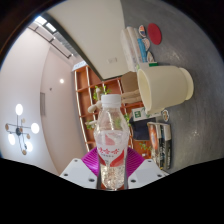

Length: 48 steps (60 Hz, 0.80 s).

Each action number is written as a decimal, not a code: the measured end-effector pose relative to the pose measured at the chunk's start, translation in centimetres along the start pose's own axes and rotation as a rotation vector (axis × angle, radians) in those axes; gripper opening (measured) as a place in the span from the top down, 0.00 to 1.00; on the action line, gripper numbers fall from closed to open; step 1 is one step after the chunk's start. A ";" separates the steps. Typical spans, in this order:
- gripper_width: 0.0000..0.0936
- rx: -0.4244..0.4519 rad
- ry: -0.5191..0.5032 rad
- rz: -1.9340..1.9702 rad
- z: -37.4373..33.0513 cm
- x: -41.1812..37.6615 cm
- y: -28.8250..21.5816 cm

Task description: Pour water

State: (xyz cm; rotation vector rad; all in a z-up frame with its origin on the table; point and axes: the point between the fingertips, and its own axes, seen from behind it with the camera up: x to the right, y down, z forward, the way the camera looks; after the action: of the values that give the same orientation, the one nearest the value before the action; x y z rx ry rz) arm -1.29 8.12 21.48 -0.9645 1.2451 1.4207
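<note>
A clear plastic water bottle (112,140) with a white cap and a pink label stands between my fingers, and my gripper (112,166) is shut on its lower body. The magenta pads (91,158) press against both sides of the bottle. Beyond the bottle's cap and to the right is a cream-coloured cup (165,88), whose open mouth faces towards the bottle. The whole scene appears turned sideways, so the grey table (195,45) runs up the right side. The cap looks to be on the bottle. Bottle and cup are apart.
A clear plastic container (133,45) and a red-and-white object (152,33) lie on the table past the cup. Printed boxes or books (158,138) sit close to the bottle on the right. A wooden shelf (90,85) and a ceiling lamp (18,125) show behind.
</note>
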 end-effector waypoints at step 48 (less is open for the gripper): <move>0.64 -0.094 0.083 -0.602 2.8 -3.0 -0.6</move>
State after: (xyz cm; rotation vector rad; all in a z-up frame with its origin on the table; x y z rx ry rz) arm 0.07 10.36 24.69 -1.3372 0.8430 0.9732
